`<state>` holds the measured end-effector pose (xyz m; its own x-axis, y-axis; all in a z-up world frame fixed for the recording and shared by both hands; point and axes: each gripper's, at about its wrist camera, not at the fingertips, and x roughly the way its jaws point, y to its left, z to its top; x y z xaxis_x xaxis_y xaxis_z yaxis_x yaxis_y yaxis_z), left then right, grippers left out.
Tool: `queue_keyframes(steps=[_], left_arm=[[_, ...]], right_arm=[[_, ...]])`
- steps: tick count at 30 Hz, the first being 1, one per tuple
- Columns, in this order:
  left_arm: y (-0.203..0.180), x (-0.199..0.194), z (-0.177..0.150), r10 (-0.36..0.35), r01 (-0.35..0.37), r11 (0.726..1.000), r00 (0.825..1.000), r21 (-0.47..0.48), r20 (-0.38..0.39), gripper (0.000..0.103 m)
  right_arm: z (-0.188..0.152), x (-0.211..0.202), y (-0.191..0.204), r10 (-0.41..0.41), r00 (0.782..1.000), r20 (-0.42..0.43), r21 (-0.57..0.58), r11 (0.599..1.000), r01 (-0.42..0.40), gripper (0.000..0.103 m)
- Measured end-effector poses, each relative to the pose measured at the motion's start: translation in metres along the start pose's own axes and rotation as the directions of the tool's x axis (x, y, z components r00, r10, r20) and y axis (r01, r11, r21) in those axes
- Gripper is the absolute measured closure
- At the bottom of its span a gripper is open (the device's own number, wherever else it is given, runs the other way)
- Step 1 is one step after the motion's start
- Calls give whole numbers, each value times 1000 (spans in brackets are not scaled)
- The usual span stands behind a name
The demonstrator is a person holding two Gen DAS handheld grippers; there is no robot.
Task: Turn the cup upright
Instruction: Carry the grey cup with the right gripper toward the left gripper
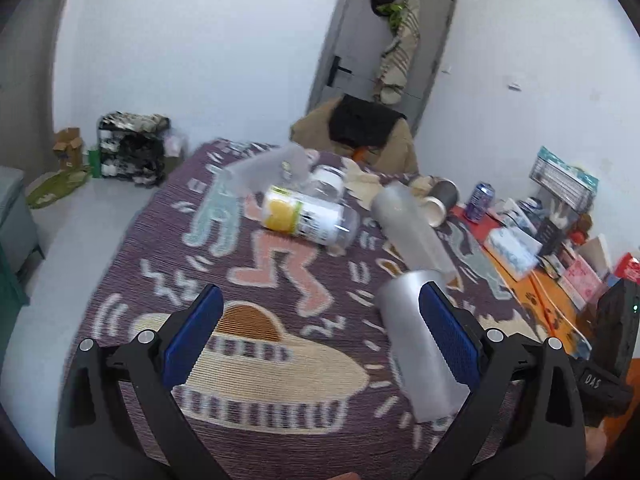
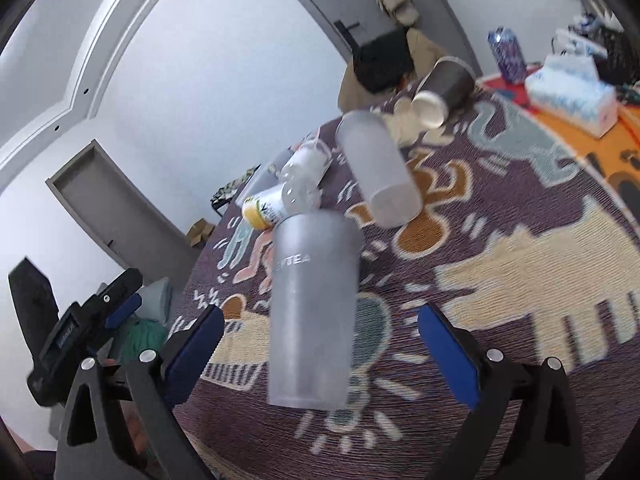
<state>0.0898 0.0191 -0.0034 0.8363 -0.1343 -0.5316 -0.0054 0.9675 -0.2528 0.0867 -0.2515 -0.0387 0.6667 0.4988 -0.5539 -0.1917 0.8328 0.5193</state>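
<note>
A frosted translucent cup (image 2: 312, 312) with faint lettering lies on its side on the patterned purple cloth (image 2: 500, 288). It sits between the open fingers of my right gripper (image 2: 320, 344), touching neither pad. In the left wrist view the same cup (image 1: 416, 340) lies just inside the right finger of my open, empty left gripper (image 1: 320, 328). The other gripper shows in each view: the right one (image 1: 612, 360) at the right edge of the left wrist view, the left one (image 2: 80, 332) at the left of the right wrist view.
A second frosted cup (image 2: 380, 168) lies on its side further back. A yellow-labelled clear cup (image 1: 308, 216), a clear cup with a white lid (image 2: 308, 168), a dark paper cup (image 2: 444, 84) and a blue can (image 2: 506, 54) lie beyond. A tissue box (image 2: 572, 96) sits at the right.
</note>
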Motion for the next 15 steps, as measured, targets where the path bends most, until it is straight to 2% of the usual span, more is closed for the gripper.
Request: queue_keyframes(steps=[9,13,15], left_arm=[[-31,31,-3,-101,103,994,989,18,-105,6],[-39,48,-3,-136,139,990,978,3,-156,6],[-43,61,-3,-168,168,986,967,-17,-193,6]], right_arm=[[-5,-18,-33,-95,993,73,-24,995,97,8],[-6,-22,-45,-124,988,90,-22,992,126,8],[-6,-22,-50,-135,986,96,-16,990,137,8]])
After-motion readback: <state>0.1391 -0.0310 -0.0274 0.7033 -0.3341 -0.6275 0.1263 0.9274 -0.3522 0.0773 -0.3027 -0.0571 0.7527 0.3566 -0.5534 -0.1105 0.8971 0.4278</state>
